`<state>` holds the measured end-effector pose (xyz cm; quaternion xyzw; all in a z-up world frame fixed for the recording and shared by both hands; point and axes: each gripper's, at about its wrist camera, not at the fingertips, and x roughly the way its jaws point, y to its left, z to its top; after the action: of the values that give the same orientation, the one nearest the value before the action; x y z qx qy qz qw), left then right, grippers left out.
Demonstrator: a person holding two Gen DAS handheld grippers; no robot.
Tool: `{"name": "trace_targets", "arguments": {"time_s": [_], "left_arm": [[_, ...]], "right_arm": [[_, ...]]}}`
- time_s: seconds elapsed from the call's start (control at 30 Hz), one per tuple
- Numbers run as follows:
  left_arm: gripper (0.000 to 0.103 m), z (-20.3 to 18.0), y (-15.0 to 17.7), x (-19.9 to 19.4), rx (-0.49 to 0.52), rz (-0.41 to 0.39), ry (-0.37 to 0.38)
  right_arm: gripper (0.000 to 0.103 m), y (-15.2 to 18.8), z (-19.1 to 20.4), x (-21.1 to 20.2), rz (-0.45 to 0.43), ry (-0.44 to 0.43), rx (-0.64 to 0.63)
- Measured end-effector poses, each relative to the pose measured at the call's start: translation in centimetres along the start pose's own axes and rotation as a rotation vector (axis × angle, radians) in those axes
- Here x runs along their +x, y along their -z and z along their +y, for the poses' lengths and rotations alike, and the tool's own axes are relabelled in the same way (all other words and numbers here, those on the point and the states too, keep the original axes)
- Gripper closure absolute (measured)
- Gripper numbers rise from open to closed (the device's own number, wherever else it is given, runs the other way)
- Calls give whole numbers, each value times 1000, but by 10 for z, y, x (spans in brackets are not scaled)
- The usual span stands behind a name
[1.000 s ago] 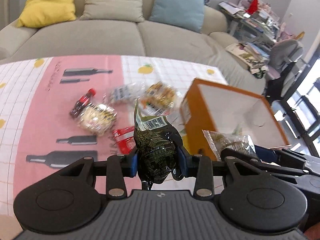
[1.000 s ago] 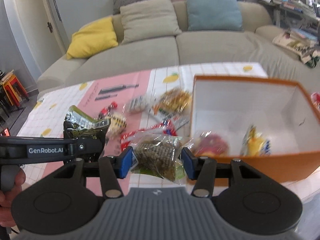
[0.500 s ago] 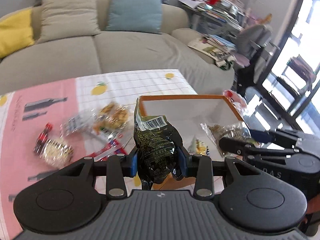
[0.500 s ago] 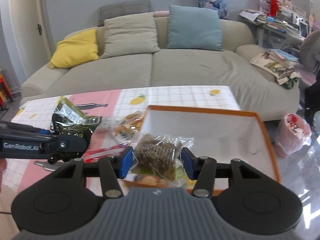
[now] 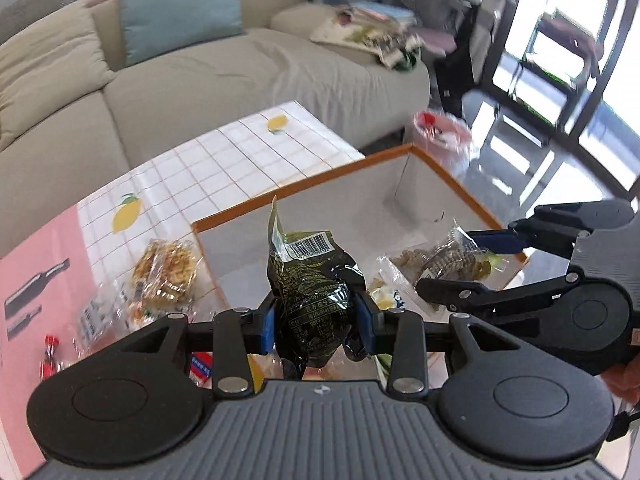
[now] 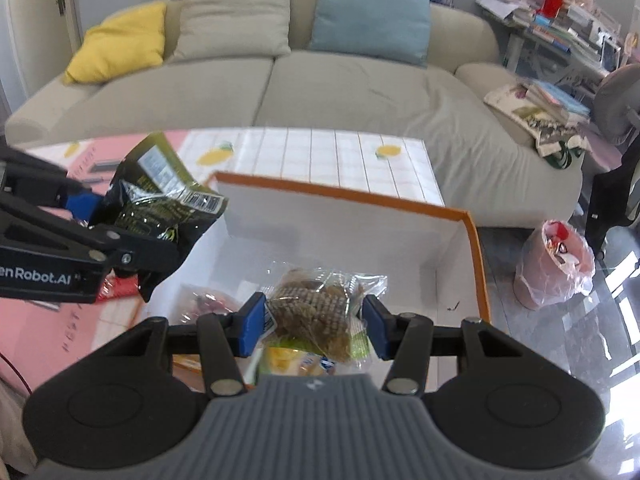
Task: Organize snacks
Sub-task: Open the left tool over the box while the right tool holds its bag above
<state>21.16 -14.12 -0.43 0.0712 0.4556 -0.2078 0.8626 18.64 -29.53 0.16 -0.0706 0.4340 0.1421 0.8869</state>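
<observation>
We see a glossy, crinkled dark foil packet [image 5: 316, 300], a clear plastic snack bag [image 6: 320, 304], and a matt cardboard box [image 6: 478, 264].

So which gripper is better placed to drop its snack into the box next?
Right, probably. The right gripper holds its clear packet well over the inside of the orange box. The left gripper holds its dark packet nearer the box's left edge.

The box [image 6: 476, 240] sits mid-frame on the table [image 6: 320, 152], sofa [image 6: 280, 80] behind. Loose snack packets [image 5: 168, 272] lie at its left; a bin [image 6: 556, 264], seemingly on the floor, stands right.
</observation>
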Motion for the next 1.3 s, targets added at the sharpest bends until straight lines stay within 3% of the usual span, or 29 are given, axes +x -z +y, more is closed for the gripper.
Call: {"name": "trace_targets", "arguments": {"time_s": [0.23, 0.57, 1.13, 1.3], "left_arm": [[59, -2, -18, 53, 104, 117, -12], [59, 0, -18, 103, 155, 225, -22], [58, 3, -16, 126, 195, 311, -75], [46, 5, -20, 119, 184, 294, -109]], "right_arm": [[52, -5, -21, 55, 128, -52, -18], [52, -13, -27, 102, 228, -75, -52], [50, -18, -19, 129, 239, -67, -191], [50, -21, -16, 129, 240, -63, -205]]}}
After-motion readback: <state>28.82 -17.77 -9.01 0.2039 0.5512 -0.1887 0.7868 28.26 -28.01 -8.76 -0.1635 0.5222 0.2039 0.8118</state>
